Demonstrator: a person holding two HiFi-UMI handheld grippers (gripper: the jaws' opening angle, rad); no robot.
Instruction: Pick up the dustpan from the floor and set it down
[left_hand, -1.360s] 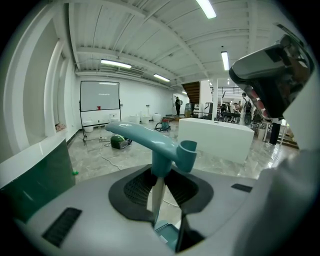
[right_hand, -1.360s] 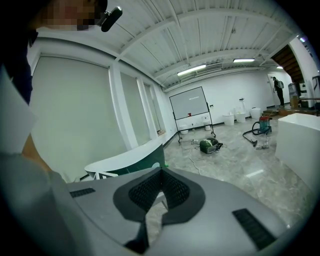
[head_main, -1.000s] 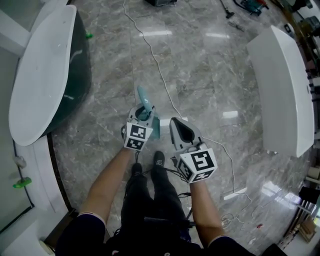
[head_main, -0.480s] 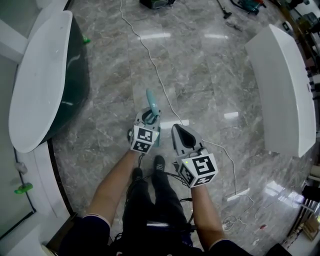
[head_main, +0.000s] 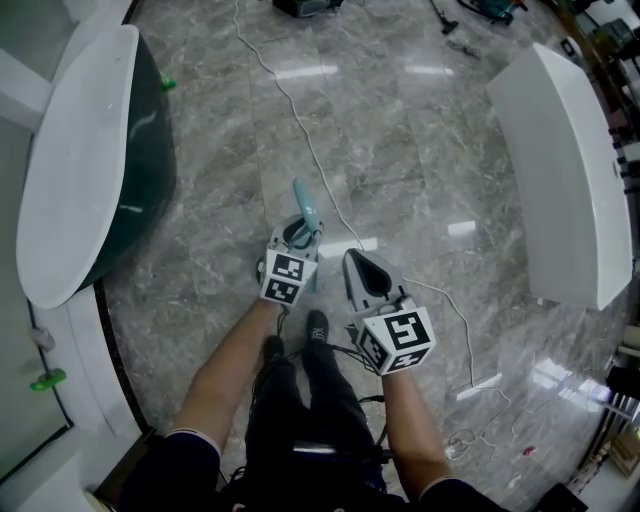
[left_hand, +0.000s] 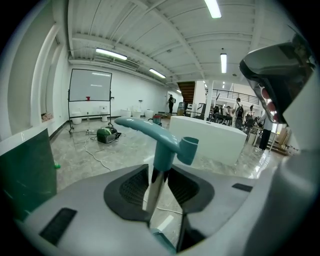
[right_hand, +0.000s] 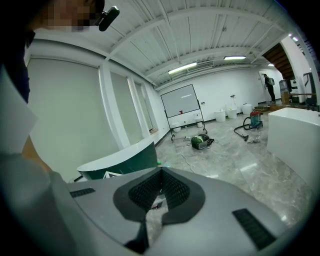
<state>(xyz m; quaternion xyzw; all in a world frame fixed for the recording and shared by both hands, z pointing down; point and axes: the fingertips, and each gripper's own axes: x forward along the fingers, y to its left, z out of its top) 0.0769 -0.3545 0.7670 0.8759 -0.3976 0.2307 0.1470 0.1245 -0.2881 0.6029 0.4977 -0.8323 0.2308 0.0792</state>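
The dustpan has a teal handle (head_main: 303, 205) on a metal shaft (left_hand: 156, 187). Its teal pan barely shows beside the marker cube (head_main: 314, 277). My left gripper (head_main: 296, 232) is shut on the shaft just below the handle, and the left gripper view shows the handle (left_hand: 150, 131) standing up between the pads. It hangs over the grey marble floor in front of the person's feet. My right gripper (head_main: 356, 260) is close to its right, and in the right gripper view (right_hand: 160, 172) the jaws meet with nothing in them.
A long white counter with a green side (head_main: 80, 150) curves along the left and another white counter (head_main: 570, 160) stands at the right. A white cable (head_main: 310, 140) runs across the floor ahead. A green vacuum (left_hand: 106, 134) sits far back. The person's shoe (head_main: 318, 322) is below the grippers.
The left gripper with the dustpan has shifted a little to the right and lower, closer to the right gripper. Over the last half second hardly anything moves.
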